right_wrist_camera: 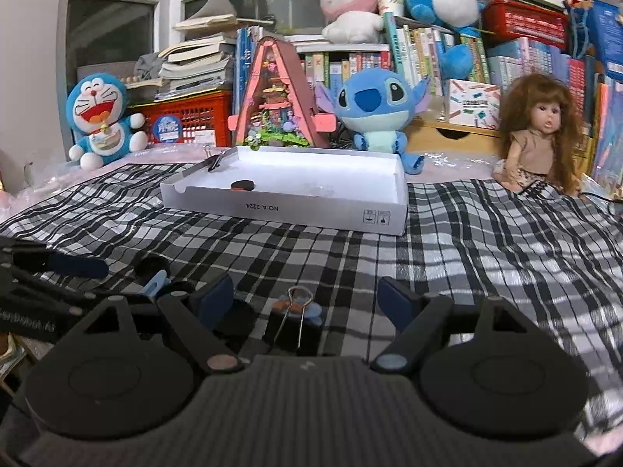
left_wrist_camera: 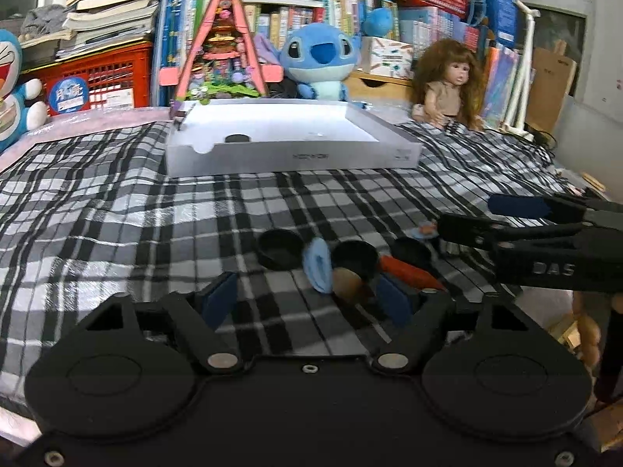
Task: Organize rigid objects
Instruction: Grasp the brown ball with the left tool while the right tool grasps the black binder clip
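Lying on the checked cloth (left_wrist_camera: 117,210) is a small heap of things, just in front of the left gripper (left_wrist_camera: 307,303). Three round black caps (left_wrist_camera: 279,249) sit in a row that runs left to right. A light blue clip (left_wrist_camera: 318,265) stands on its edge between the first two caps. An orange pen-like stick (left_wrist_camera: 409,272) lies flat, its long side slanting down to the right.

The left gripper's jaws are apart, with nothing pinched. The right gripper (right_wrist_camera: 307,303) is wide open too. A black binder clip (right_wrist_camera: 293,329) lies between its jaws, not squeezed. Its wire handles point away, toward the white box (right_wrist_camera: 296,210).

That shallow box sits farther back on the cloth, long side across. One black cap (right_wrist_camera: 242,185) rests inside it, and another binder clip (right_wrist_camera: 215,162) is clamped on its back left corner.
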A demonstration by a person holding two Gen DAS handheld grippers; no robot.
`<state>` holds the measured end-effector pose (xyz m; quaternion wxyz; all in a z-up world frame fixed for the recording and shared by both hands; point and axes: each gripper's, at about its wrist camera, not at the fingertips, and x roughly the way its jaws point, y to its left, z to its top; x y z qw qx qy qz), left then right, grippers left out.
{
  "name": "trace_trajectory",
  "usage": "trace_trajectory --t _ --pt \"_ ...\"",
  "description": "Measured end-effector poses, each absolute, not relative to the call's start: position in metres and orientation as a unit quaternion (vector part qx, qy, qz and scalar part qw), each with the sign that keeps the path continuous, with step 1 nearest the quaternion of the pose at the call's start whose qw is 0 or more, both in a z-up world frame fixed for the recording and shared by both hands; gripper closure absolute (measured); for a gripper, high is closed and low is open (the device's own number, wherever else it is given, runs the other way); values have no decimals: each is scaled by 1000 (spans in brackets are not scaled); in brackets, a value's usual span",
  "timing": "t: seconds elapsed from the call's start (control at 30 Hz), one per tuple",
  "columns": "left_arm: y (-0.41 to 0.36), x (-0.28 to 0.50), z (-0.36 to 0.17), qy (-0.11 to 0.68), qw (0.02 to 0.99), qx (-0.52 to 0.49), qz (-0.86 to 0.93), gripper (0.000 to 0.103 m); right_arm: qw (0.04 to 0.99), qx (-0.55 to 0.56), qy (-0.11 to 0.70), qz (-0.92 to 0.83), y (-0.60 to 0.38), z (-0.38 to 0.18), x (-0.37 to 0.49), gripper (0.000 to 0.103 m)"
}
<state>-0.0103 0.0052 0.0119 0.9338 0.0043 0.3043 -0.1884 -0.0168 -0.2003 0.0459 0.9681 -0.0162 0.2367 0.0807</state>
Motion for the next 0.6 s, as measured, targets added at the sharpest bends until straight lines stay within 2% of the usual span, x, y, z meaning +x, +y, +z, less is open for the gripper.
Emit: trace_trajectory --t 0.1,0.13,0.3,0.6 --pt "-3 -20 9 297 935 13 -194 49 970 -18 232 75 -196 42 -23 26" --pt "-5 -22 9 292 936 18 -195 52 970 -16 232 75 -195 41 -24 29" --pt "-16 -29 12 279 938 23 -204 78 968 -10 239 71 -192 37 -29 40" --pt "-22 -23 8 289 935 15 -207 85 965 2 254 69 -186 28 -26 49"
